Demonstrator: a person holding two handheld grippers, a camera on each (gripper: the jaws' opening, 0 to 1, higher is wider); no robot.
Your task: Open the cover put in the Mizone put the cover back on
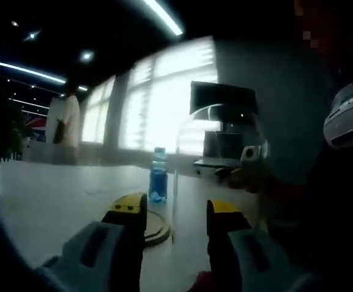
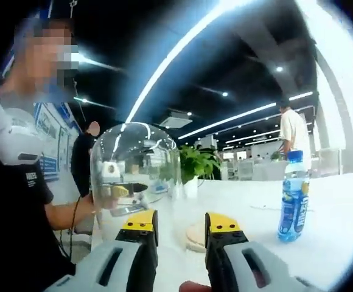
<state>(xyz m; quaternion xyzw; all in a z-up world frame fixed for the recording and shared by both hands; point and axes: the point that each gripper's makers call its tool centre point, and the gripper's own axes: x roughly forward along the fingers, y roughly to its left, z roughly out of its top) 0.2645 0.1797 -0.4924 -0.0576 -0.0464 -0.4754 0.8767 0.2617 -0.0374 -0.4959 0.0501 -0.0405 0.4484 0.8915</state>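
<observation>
Right, the white table runs out ahead of both grippers, and everything sits on it for a reason. Biggest piece first: the clear glass dome cover is up and off to the left of the right gripper's jaws. From the left gripper view it looms just right of those jaws. It's off its base, that much is plain. Whether something is gripping it or its rim rests on the tabletop, I can't tell through the glare.

Next, the round wooden base lies bare just beyond the right gripper's tips. It shows again touching past the left jaw of the left gripper. Uncovered like that, it looks ready to take the drink.

And there's the Mizone bottle, blue label, standing upright. It's ahead and right of the right gripper, well apart from the base, and straight ahead of the left gripper.

Now the tools. The right gripper has its yellow-tipped jaws spread with nothing between them. The left gripper is the same, parted and empty.

My read: the cover step is done, and the bottle pickup comes next, likely for the right gripper, which has the clearer line.
</observation>
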